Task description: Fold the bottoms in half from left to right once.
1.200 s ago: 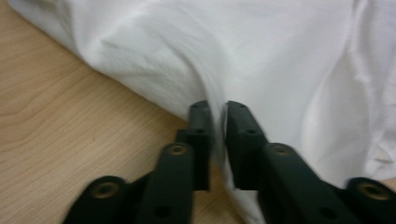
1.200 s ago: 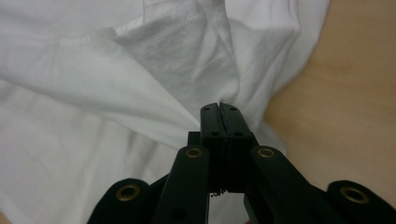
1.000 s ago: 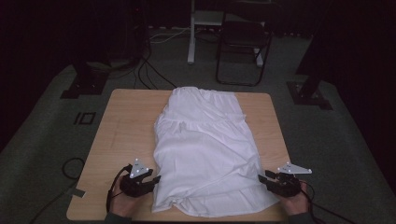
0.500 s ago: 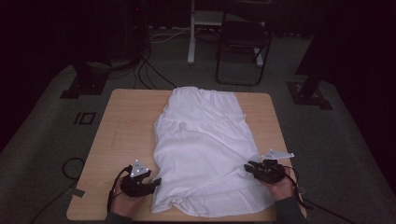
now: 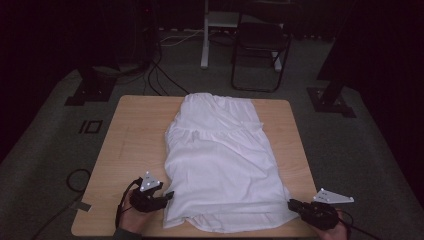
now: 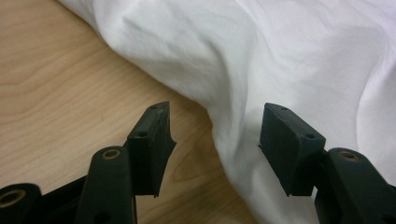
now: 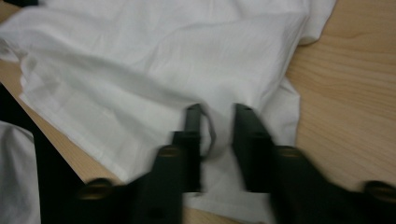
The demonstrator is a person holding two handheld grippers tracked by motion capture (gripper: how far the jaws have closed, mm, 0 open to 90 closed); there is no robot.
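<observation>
A white garment (image 5: 220, 155) lies spread lengthwise on the wooden table (image 5: 135, 130). My left gripper (image 5: 170, 196) rests at its near left edge. In the left gripper view it (image 6: 215, 126) is open, its jaws have just been opening, and the garment's rim (image 6: 280, 46) runs between them untouched by the pads. My right gripper (image 5: 291, 204) is at the near right corner of the cloth, which stretches out to it. In the blurred right gripper view its jaws (image 7: 217, 116) stand narrow on a raised fold of the garment (image 7: 163, 60), and they have just been opening slightly.
Bare wood (image 5: 295, 150) flanks the garment on both sides. The table's near edge (image 5: 200, 234) is just below both grippers. On the carpet behind stand a black chair (image 5: 260, 50), a white post (image 5: 205, 35), dark stands (image 5: 92, 82) and cables (image 5: 160, 75).
My right gripper went in onto the garment's right edge, then came back toward the near right corner, and the cloth's corner came out with it. The left gripper stayed put.
</observation>
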